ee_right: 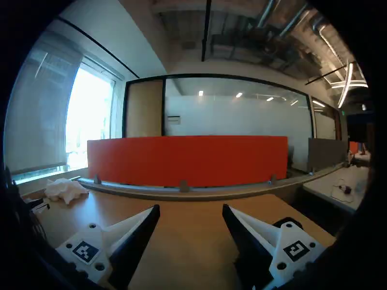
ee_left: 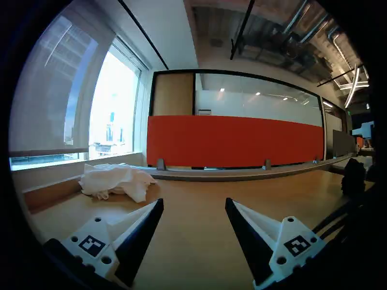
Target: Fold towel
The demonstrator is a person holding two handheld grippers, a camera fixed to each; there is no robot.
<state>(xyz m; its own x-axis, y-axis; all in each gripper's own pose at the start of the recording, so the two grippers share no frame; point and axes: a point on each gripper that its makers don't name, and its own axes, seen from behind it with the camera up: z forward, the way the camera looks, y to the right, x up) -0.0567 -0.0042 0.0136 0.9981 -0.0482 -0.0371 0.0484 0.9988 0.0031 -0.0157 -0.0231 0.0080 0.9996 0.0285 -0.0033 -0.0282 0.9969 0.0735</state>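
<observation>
The white towel (ee_left: pixel 116 180) lies crumpled in a loose heap on the light wooden table (ee_left: pixel 203 193), near the far left corner, close under the window (ee_left: pixel 111 116). Along the table's far edge stands a long orange divider panel (ee_left: pixel 232 142). Behind it is a glass wall, and bare pipes and strip lights run under the ceiling. In the left gripper view the towel sits ahead and to the left of the left gripper (ee_left: pixel 193 203), beyond its left finger and not touching it. In the right gripper view the towel (ee_right: pixel 65 189) is small and far off to the left, well apart from the right gripper (ee_right: pixel 190 208). Both grippers are held low over the table, roughly level and pointing toward the divider. Each has its fingers spread wide with only bare tabletop between them.
</observation>
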